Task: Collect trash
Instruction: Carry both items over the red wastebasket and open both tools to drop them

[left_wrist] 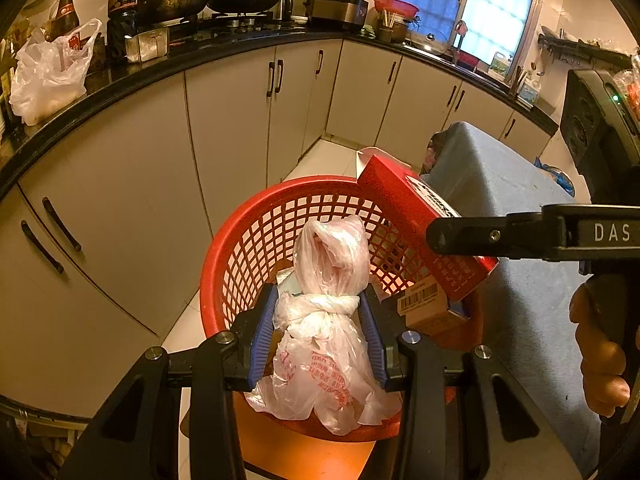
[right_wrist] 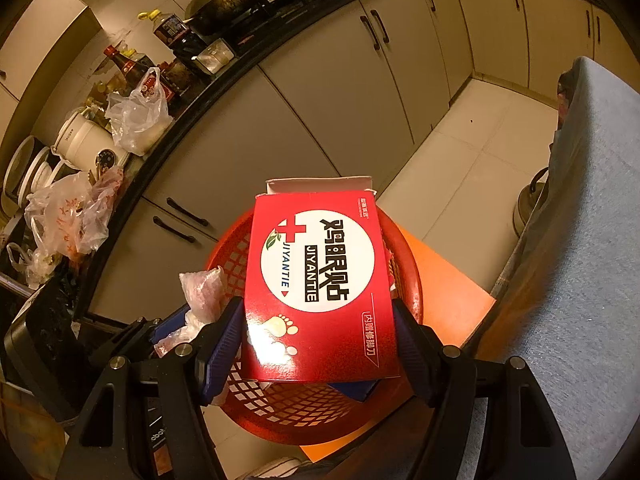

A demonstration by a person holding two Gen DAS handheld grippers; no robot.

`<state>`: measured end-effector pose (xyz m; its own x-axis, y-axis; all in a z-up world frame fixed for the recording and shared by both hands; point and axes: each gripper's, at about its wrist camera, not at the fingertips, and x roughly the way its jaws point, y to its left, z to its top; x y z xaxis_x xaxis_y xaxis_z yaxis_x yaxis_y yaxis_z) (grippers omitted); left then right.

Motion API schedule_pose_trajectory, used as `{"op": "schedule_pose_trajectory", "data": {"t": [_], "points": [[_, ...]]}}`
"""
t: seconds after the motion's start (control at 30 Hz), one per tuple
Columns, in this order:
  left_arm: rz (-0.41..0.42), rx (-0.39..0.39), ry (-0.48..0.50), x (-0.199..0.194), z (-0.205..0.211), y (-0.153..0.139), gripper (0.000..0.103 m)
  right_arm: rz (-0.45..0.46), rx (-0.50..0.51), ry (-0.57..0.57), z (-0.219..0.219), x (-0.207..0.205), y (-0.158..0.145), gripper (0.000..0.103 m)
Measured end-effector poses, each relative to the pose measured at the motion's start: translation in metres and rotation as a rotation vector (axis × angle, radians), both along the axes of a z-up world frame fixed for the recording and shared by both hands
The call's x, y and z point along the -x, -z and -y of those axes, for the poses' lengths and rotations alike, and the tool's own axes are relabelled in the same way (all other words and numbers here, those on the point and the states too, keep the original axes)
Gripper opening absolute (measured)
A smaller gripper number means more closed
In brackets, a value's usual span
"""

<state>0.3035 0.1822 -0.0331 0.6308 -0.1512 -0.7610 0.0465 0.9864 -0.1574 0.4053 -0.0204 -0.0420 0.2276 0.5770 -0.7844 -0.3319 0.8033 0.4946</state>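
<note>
left wrist: knotted bag point(left_wrist: 324, 332) between left claw point(left_wrist: 325, 334) pads, seemingly pinched

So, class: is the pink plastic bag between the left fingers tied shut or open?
Tied shut. The pink plastic bag has a knot at its neck, above the red basket.

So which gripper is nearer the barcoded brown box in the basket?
Right. The right gripper, clamping the red box, hangs just above the brown box; the left gripper, holding the tied bag, sits beside it.
</note>
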Motion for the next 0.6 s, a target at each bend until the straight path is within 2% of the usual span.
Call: {"op": "schedule_pose_trajectory", "data": {"t": [0.6], "points": [[-0.007,0.023,-0.021,0.0021,-0.0037,0.0095,0.040,-0.028,0.003,-0.020,-0.0043,0.0002,0.0094,0.077]]}}
